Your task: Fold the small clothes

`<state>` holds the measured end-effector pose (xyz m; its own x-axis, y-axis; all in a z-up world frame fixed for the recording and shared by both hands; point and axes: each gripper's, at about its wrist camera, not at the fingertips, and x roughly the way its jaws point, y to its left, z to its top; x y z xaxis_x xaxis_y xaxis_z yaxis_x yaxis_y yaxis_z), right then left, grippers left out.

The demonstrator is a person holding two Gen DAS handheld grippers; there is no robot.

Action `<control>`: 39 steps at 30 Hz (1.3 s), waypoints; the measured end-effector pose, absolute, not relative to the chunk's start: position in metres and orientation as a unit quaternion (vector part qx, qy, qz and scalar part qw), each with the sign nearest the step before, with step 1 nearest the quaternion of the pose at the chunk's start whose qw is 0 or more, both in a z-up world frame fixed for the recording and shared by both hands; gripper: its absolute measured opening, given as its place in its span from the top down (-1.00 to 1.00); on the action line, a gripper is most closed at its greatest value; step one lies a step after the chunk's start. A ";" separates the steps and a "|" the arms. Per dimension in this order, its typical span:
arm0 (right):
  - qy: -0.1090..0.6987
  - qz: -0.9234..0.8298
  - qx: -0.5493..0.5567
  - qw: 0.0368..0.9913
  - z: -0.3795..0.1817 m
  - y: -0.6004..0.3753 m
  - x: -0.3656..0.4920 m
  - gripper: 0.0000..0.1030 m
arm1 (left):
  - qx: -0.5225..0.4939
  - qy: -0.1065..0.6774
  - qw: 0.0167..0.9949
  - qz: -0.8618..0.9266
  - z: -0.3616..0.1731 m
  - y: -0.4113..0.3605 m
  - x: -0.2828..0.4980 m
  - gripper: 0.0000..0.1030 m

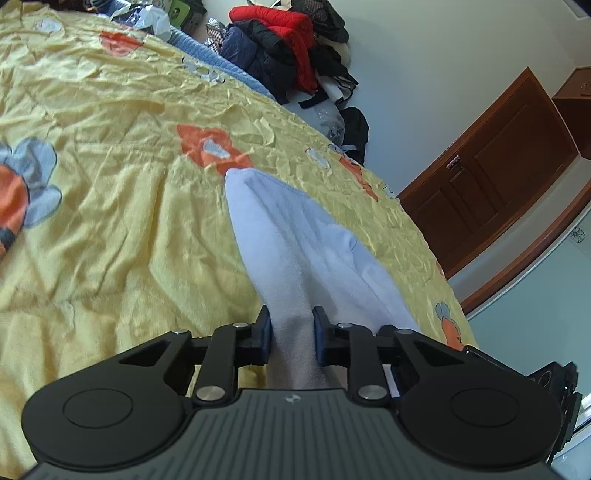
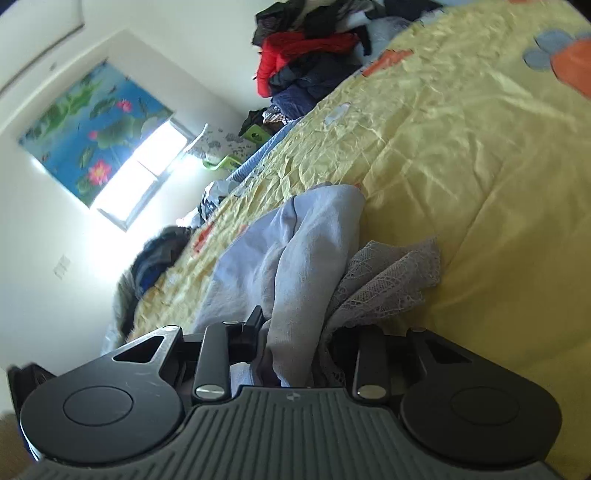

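Yellow flowered bedspread carries pale garment.

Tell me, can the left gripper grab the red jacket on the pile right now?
Probably not. The left gripper is shut on the light blue garment, so it has no free grip, and the red jacket lies far across the yellow bedspread, at the bed's far edge.

We see yellow quilt with orange-and-grey flower print, creased, spread over bed. At its far edge, heap of jackets, red one on top, dark ones under. Blue blanket peeks out beside heap. Brown wooden door shut, pale wall around. Lotus-print blind half down over bright window.
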<state>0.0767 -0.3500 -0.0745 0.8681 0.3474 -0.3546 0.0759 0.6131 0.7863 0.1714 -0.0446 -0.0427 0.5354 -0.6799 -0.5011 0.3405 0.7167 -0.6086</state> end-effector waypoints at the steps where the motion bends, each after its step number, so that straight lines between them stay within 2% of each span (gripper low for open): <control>1: 0.241 0.086 0.452 0.854 -0.076 -0.351 0.076 0.34 | -0.224 0.371 0.849 -0.301 -0.037 -0.042 0.171 0.59; 5: 0.251 0.090 0.446 0.855 -0.080 -0.340 0.077 0.33 | -0.213 0.383 0.849 -0.295 -0.031 -0.035 0.175 0.59; 6: 0.251 0.085 0.433 0.861 -0.079 -0.337 0.076 0.40 | -0.207 0.394 0.848 -0.288 -0.033 -0.035 0.176 0.57; 8: 0.260 0.077 0.404 0.874 -0.072 -0.331 0.075 0.16 | -0.194 0.401 0.854 -0.269 -0.035 -0.033 0.170 0.47; 9: 0.263 0.070 0.384 0.883 -0.067 -0.328 0.072 -0.02 | -0.189 0.402 0.856 -0.264 -0.034 -0.031 0.167 0.41; 10: 0.263 0.060 0.354 0.895 -0.061 -0.324 0.067 -0.16 | -0.185 0.398 0.859 -0.262 -0.032 -0.029 0.162 0.31; 11: 0.261 0.050 0.327 0.907 -0.055 -0.319 0.061 -0.22 | -0.181 0.394 0.863 -0.259 -0.030 -0.026 0.155 0.22; 12: 0.260 0.036 0.299 0.918 -0.050 -0.315 0.055 -0.28 | -0.174 0.387 0.869 -0.254 -0.028 -0.023 0.148 -0.04; 13: 0.258 0.022 0.271 0.927 -0.046 -0.312 0.048 -0.29 | -0.163 0.378 0.877 -0.247 -0.025 -0.021 0.140 -0.17; 17: 0.258 0.020 0.188 0.948 -0.034 -0.291 0.024 -0.30 | -0.084 0.346 0.909 -0.218 -0.022 -0.026 0.109 -0.16; 21: 0.291 0.007 0.097 0.952 -0.045 -0.270 0.023 -0.49 | -0.051 0.345 0.914 -0.210 -0.032 -0.034 0.101 -0.18; 24: 0.275 -0.008 0.125 0.953 -0.038 -0.275 0.010 -0.48 | -0.043 0.331 0.920 -0.206 -0.025 -0.032 0.091 -0.19; 27: 0.266 0.002 0.115 0.957 -0.033 -0.269 0.001 -0.54 | -0.018 0.314 0.928 -0.198 -0.021 -0.035 0.079 -0.38; 30: 0.291 -0.003 0.100 0.951 -0.045 -0.264 0.004 -0.60 | -0.021 0.322 0.927 -0.193 -0.025 -0.036 0.074 -0.39; 39: 0.283 -0.013 0.105 0.953 -0.035 -0.256 -0.015 -0.84 | -0.022 0.315 0.934 -0.166 -0.019 -0.027 0.057 -0.40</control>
